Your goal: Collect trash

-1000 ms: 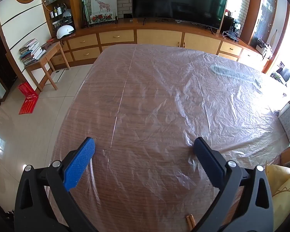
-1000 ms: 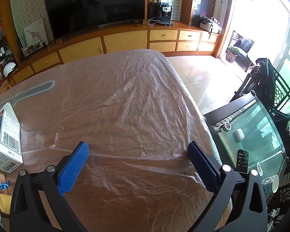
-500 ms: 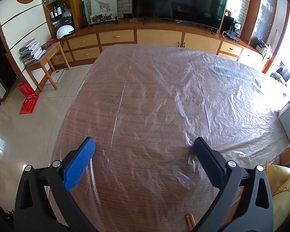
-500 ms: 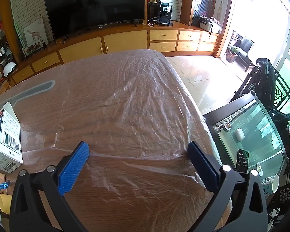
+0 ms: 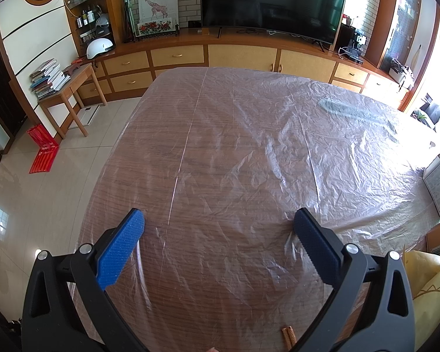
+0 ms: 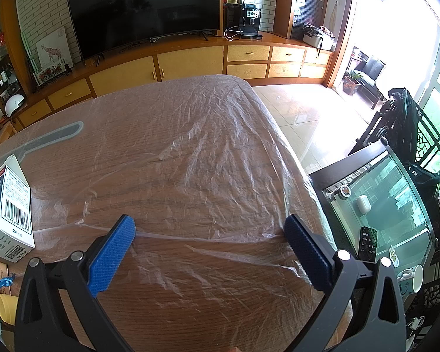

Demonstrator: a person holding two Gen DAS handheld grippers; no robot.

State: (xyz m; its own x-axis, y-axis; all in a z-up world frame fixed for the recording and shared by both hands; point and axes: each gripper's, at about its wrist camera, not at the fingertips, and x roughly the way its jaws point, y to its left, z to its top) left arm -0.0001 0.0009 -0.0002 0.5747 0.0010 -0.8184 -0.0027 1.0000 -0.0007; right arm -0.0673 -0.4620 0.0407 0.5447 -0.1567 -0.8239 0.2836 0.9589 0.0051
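The carton point(image 6: 7, 209) is seen left of the right gripper point(image 6: 209, 230), outside its parted fingers; the left gripper point(image 5: 218, 223) is likewise spread, empty. The film point(image 6: 190, 158) could be snagged by dragged fingers.

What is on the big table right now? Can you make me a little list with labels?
surface: wooden table under a crinkled clear plastic sheet
trash candidate: white cardboard carton with a barcode, upright near the table's left edge in the right wrist view
small scrap: short brown stick-like piece at the near edge
left gripper: open, holding nothing
right gripper: open, holding nothing
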